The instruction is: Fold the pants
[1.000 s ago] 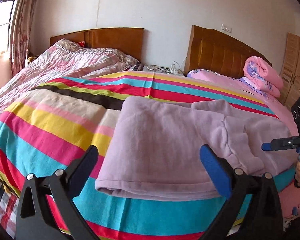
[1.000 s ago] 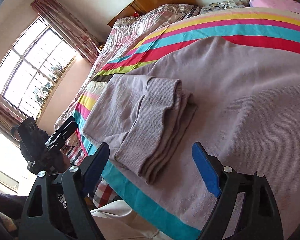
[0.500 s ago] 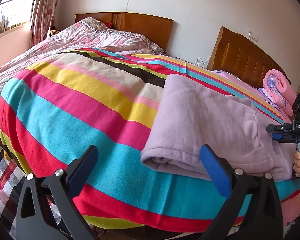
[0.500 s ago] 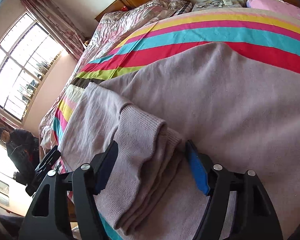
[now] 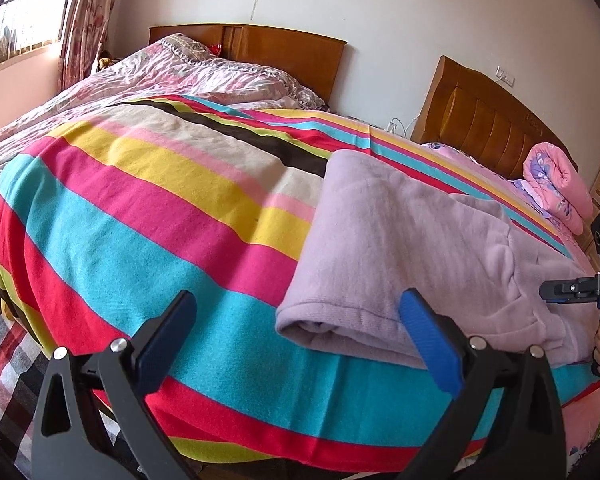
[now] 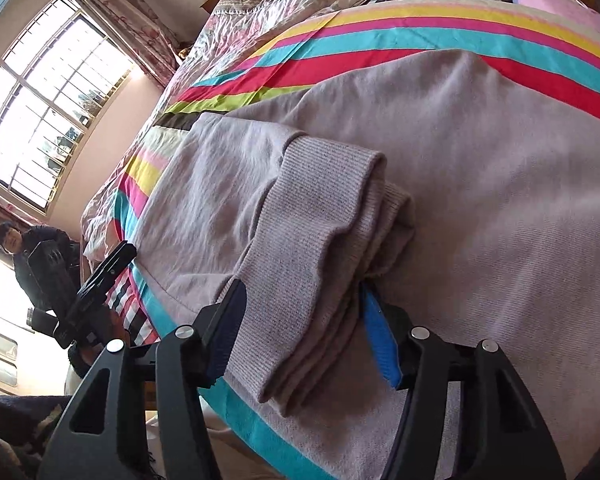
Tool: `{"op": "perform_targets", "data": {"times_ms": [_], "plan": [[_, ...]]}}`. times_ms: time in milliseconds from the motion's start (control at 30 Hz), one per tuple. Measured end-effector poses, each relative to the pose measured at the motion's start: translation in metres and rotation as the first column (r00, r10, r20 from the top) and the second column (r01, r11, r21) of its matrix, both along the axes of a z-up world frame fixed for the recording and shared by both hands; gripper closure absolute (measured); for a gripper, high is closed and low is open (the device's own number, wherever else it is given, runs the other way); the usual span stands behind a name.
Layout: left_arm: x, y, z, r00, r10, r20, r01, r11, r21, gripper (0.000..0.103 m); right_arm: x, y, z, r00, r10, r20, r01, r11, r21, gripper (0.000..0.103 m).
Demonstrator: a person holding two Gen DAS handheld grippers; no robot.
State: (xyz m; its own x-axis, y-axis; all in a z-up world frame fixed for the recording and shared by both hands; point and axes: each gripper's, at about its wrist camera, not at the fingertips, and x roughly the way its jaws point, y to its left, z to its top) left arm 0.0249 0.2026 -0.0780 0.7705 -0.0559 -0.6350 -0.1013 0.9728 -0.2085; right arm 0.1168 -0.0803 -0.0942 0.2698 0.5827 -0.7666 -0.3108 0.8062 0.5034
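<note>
The lilac pants [image 5: 412, 248] lie half-folded on the striped bed [image 5: 180, 240]; right gripper [image 6: 300, 328] has just been closing around the ribbed cuffs [image 6: 324, 240], left gripper [image 5: 296, 336] fingers gape empty; catch every layer before lifting

White wall [image 5: 400, 8], 2 wooden headboards [image 5: 284, 52], barred window [image 6: 48, 116] bright, floral curtain [image 5: 82, 20].
</note>
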Motion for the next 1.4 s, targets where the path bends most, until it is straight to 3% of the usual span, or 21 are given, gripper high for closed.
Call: {"op": "perform_targets", "data": {"times_ms": [67, 233, 433, 500, 600, 733, 800, 867, 900, 967, 1067, 1133, 1200, 1267, 1333, 1367, 1400], "plan": [[-0.001, -0.001, 0.001, 1.000, -0.005, 0.003, 0.005, 1.000, 0.002, 0.001, 0.007, -0.005, -0.003, 0.999, -0.046, -0.010, 0.047, 0.999, 0.027, 0.056], [0.000, -0.001, -0.002, 1.000, -0.018, -0.003, 0.018, 1.000, -0.004, 0.001, 0.002, 0.000, 0.002, 0.997, -0.037, 0.067, 0.039, 0.999, -0.029, 0.083], [0.001, -0.007, 0.003, 0.999, -0.033, 0.000, 0.033, 0.999, 0.029, 0.001, -0.004, 0.003, 0.055, 0.965, -0.041, 0.260, 0.065, 0.994, -0.085, 0.087], [0.001, -0.009, 0.005, 0.999, -0.036, 0.004, 0.036, 0.999, 0.042, 0.001, 0.002, -0.007, 0.054, 0.962, -0.061, 0.267, 0.090, 0.991, -0.097, 0.087], [0.002, -0.009, 0.004, 0.999, -0.033, 0.000, 0.033, 0.999, 0.032, 0.001, 0.016, -0.018, 0.019, 0.987, -0.078, 0.137, 0.087, 0.994, -0.062, 0.087], [0.002, -0.011, 0.008, 0.999, -0.033, 0.000, 0.032, 0.998, 0.056, 0.001, 0.019, -0.026, 0.002, 0.988, -0.119, 0.097, 0.122, 0.992, -0.023, 0.086], [0.002, -0.011, 0.015, 0.999, -0.031, 0.010, 0.030, 0.997, 0.067, 0.001, 0.022, -0.030, 0.002, 0.987, -0.128, 0.096, 0.132, 0.990, -0.039, 0.076], [0.002, -0.011, 0.025, 0.999, -0.035, 0.025, 0.033, 0.997, 0.063, 0.001, 0.020, -0.035, 0.007, 0.979, -0.160, 0.125, 0.172, 0.981, -0.089, 0.045], [0.002, -0.011, 0.032, 0.999, -0.039, 0.035, 0.037, 0.998, 0.058, 0.001, 0.018, -0.036, 0.013, 0.973, -0.169, 0.156, 0.186, 0.977, -0.105, 0.042], [0.005, -0.014, 0.046, 0.997, -0.061, 0.053, 0.060, 0.998, 0.030, 0.001, 0.009, -0.032, 0.029, 0.963, -0.135, 0.231, 0.167, 0.978, -0.123, 0.042], [0.020, -0.031, 0.063, 0.986, -0.158, 0.055, 0.160, 0.986, -0.041, 0.001, -0.008, -0.009, 0.049, 0.947, -0.006, 0.320, 0.056, 0.988, -0.147, 0.043], [0.034, -0.051, 0.068, 0.968, -0.246, 0.053, 0.249, 0.966, -0.075, 0.001, -0.020, 0.008, 0.051, 0.938, 0.077, 0.337, -0.032, 0.990, -0.136, 0.046], [0.051, -0.075, 0.066, 0.933, -0.359, 0.024, 0.359, 0.927, -0.106, 0.002, -0.025, 0.023, 0.044, 0.936, 0.134, 0.325, -0.091, 0.985, -0.145, 0.050], [0.067, -0.099, 0.050, 0.906, -0.421, -0.047, 0.418, 0.906, -0.065, 0.001, -0.023, 0.032, 0.026, 0.949, 0.148, 0.277, -0.099, 0.978, -0.183, 0.050], [0.085, -0.104, 0.019, 0.902, -0.395, -0.173, 0.393, 0.918, -0.049, 0.002, -0.021, 0.030, 0.007, 0.966, 0.134, 0.223, -0.088, 0.975, -0.202, 0.050], [0.090, -0.099, 0.005, 0.899, -0.388, -0.204, 0.383, 0.921, -0.067, 0.003, -0.022, 0.026, 0.006, 0.964, 0.126, 0.235, -0.087, 0.982, -0.169, 0.051], [0.087, -0.093, 0.001, 0.900, -0.404, -0.165, 0.396, 0.915, -0.082, 0.003, -0.022, 0.023, 0.006, 0.967, 0.124, 0.222, -0.091, 0.984, -0.153, 0.051]]}}
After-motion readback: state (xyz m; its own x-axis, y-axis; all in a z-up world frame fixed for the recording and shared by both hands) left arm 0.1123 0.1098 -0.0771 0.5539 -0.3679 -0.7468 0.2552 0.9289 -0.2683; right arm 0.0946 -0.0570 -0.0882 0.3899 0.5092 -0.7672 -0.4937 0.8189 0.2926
